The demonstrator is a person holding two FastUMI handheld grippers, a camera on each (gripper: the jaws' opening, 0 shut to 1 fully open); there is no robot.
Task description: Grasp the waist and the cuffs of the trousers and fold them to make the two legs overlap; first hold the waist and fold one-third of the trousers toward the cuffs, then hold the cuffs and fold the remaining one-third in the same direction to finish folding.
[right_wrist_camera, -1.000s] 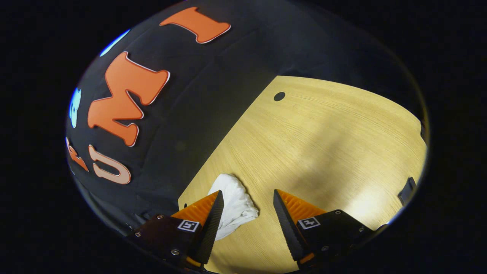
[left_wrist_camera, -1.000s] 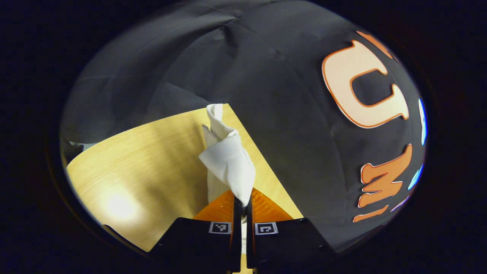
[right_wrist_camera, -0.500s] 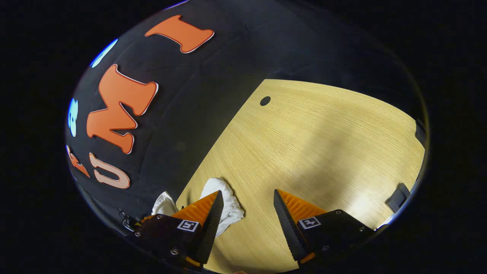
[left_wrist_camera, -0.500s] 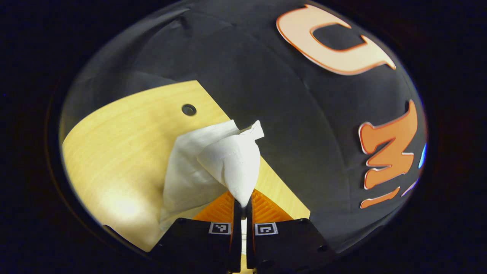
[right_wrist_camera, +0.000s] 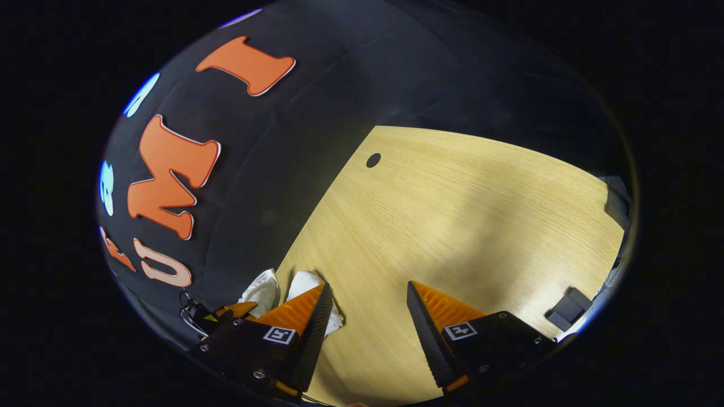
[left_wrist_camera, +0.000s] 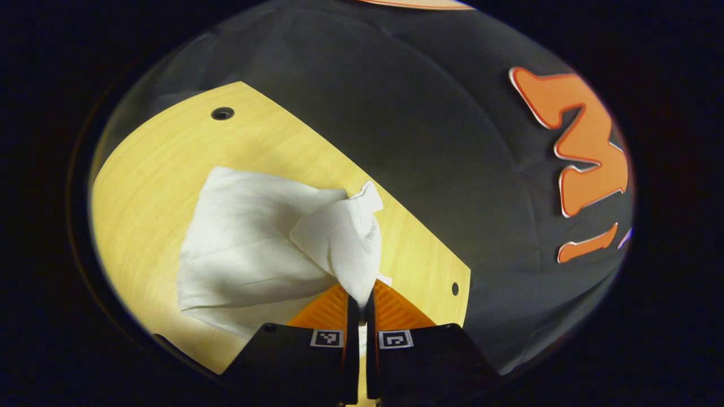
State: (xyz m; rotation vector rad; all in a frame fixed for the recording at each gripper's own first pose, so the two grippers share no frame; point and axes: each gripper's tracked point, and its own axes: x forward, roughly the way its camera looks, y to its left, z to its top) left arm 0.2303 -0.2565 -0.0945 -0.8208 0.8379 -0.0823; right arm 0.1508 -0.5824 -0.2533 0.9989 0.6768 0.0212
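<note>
White trousers [left_wrist_camera: 249, 243] lie bunched on the wooden table [left_wrist_camera: 147, 169] in the left gripper view. A raised fold of the cloth runs down between the fingers of my left gripper [left_wrist_camera: 362, 294], which is shut on it near the table's far edge. In the right gripper view my right gripper [right_wrist_camera: 367, 302] stands open above bare wood, with nothing between its fingers. A small part of the white trousers [right_wrist_camera: 302, 282] shows behind its left finger. The other gripper [right_wrist_camera: 229, 311] peeks out there beside the cloth.
The black booth wall hangs close behind the table's far edge. The tabletop has a round hole [left_wrist_camera: 222, 113] and a small hole [left_wrist_camera: 455, 289] near that edge. A dark small block [right_wrist_camera: 568, 308] sits near the table's right edge in the right gripper view.
My left gripper has swung with the cloth, so more of the trousers lies spread on the table. In the right gripper view the trousers have slid left behind the finger, and the other gripper has appeared.
</note>
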